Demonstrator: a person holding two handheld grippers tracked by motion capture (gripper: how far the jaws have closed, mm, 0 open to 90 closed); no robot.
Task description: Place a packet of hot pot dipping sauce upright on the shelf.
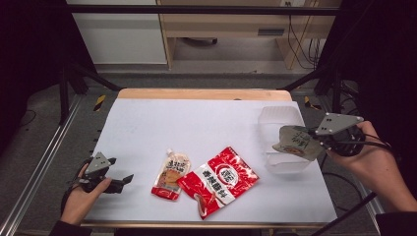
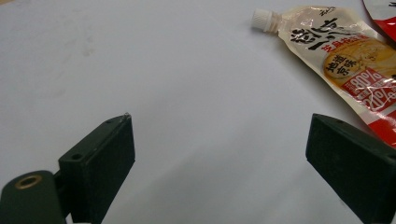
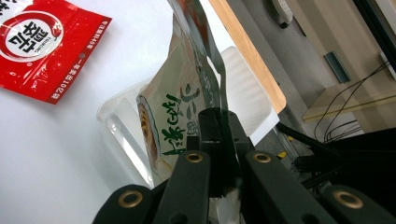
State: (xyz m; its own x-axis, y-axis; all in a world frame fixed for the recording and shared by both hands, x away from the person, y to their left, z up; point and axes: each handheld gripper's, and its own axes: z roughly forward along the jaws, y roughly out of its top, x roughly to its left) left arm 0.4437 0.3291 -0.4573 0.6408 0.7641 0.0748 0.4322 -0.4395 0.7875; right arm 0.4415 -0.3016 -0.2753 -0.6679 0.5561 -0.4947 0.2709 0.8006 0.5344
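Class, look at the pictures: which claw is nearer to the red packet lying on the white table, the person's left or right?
Left, though not by much. The left claw rests open at the table's left edge, beyond the spouted pouch from the red packet. The right claw holds a green-lettered pouch over the clear bin.

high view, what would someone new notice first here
Likely the right gripper, shut on a pale green-lettered pouch held above the clear plastic bin at the table's right edge. Next, the big red packet near the front middle, with a spouted pouch just left of it. The left gripper rests open at the front left.
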